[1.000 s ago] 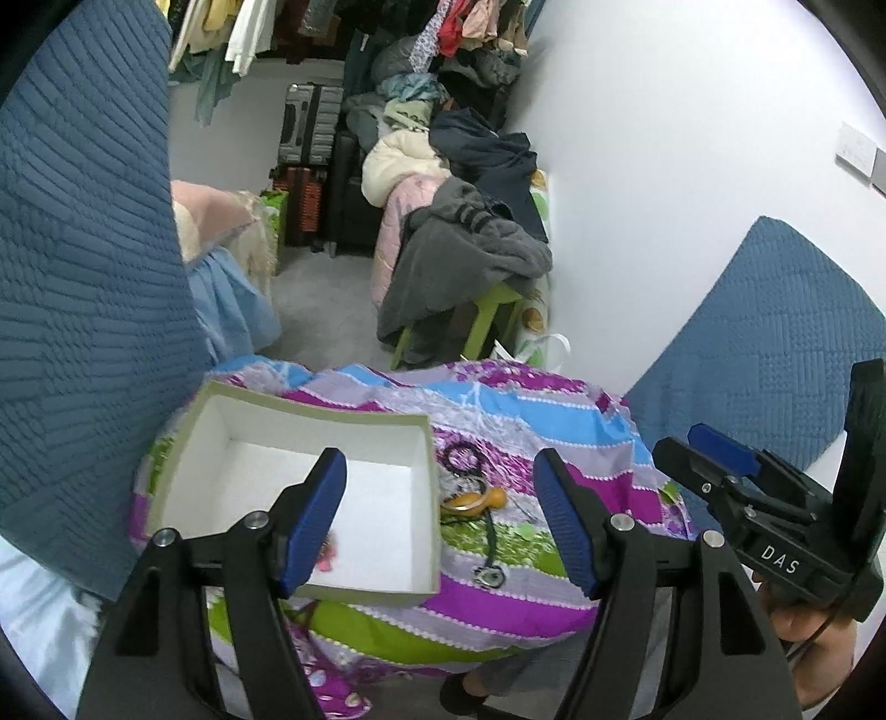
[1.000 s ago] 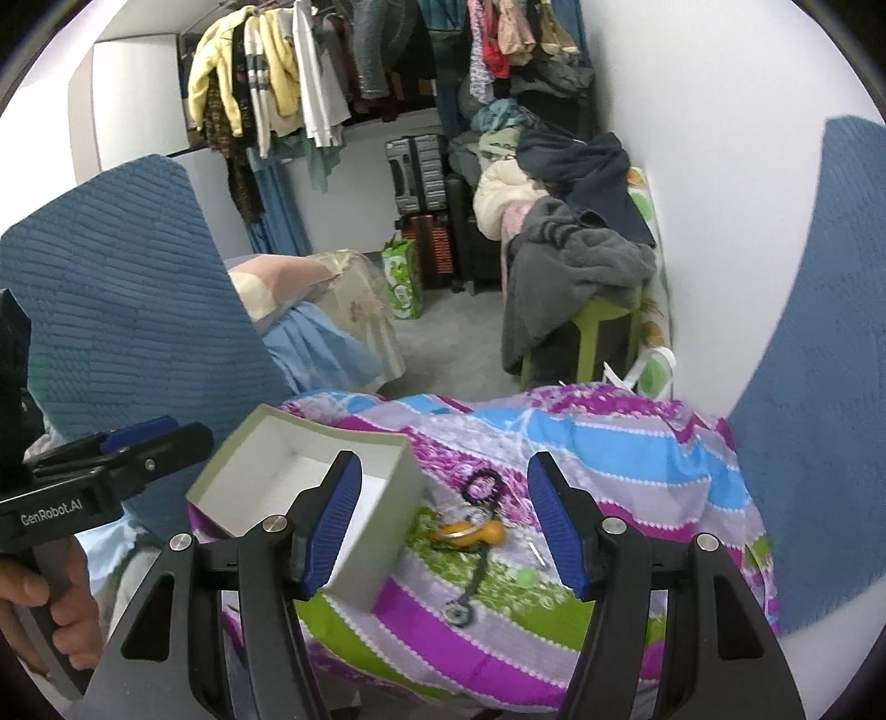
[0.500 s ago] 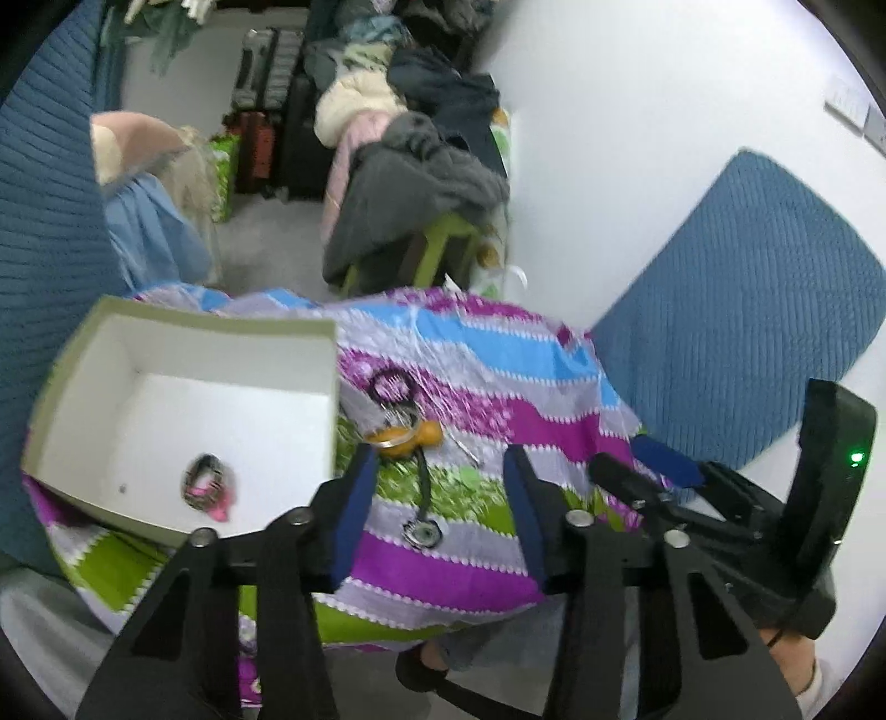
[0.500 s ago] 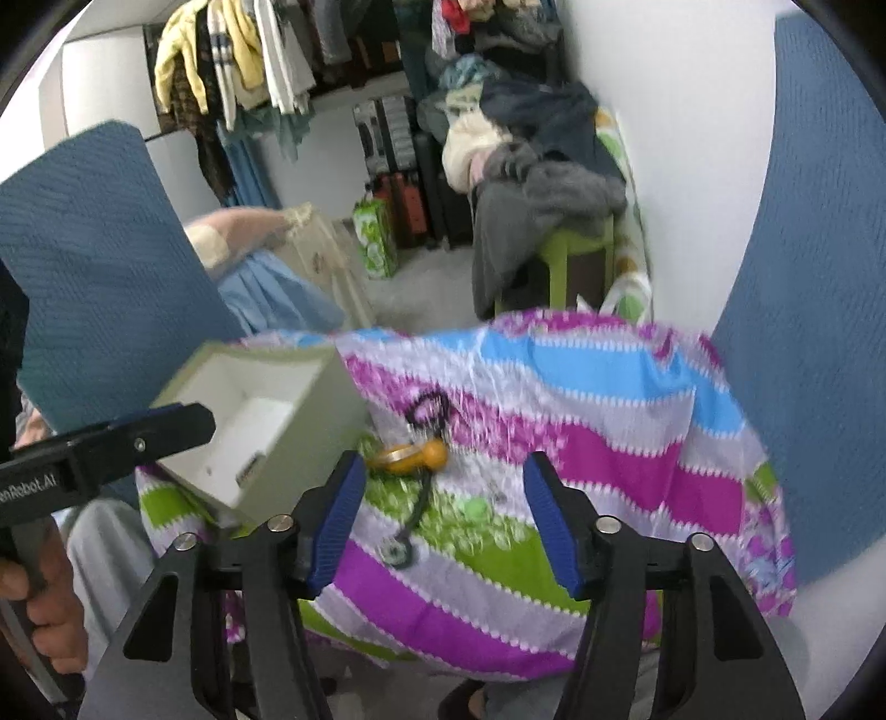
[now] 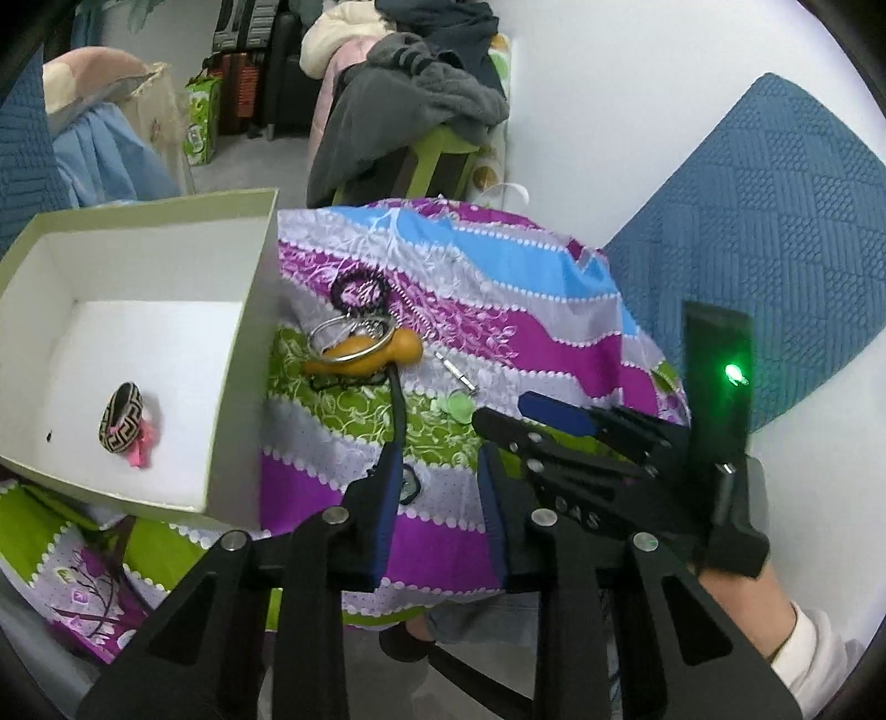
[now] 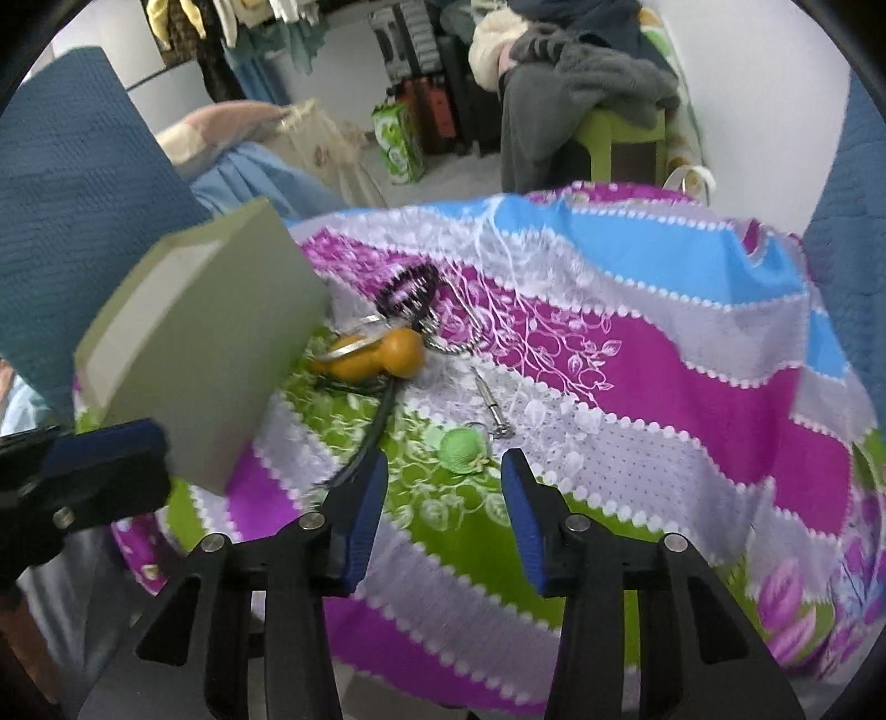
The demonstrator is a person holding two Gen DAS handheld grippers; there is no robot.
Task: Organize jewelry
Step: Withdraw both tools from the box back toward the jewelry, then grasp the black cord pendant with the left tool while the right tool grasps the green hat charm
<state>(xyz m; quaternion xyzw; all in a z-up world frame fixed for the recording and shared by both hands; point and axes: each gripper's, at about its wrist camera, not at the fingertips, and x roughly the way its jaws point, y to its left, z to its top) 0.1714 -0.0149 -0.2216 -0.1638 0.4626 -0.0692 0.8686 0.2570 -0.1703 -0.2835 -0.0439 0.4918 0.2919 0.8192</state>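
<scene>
Left gripper (image 5: 437, 471) jaws just narrowing, nothing between, over black cord (image 5: 397, 407); right gripper (image 6: 443, 482) jaws closing too, empty, near green charm (image 6: 464, 450); woven ring (image 5: 120, 424) inside box (image 5: 243, 354) at cloth's (image 5: 515, 332) left edge.

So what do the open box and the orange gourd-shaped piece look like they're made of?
The box looks like matte cardboard: thin, flat walls, white inside, pale green outside. The orange gourd could be polished wood or plastic: smooth, with a slight sheen. I cannot tell which.

- A plain white wall (image 5: 609, 111) stands at the right.
- Grey clothes (image 5: 410, 105) heap on a green stool (image 5: 443, 149).
- Dark suitcases (image 6: 410, 39) stand behind, on grey floor (image 5: 255, 160).
</scene>
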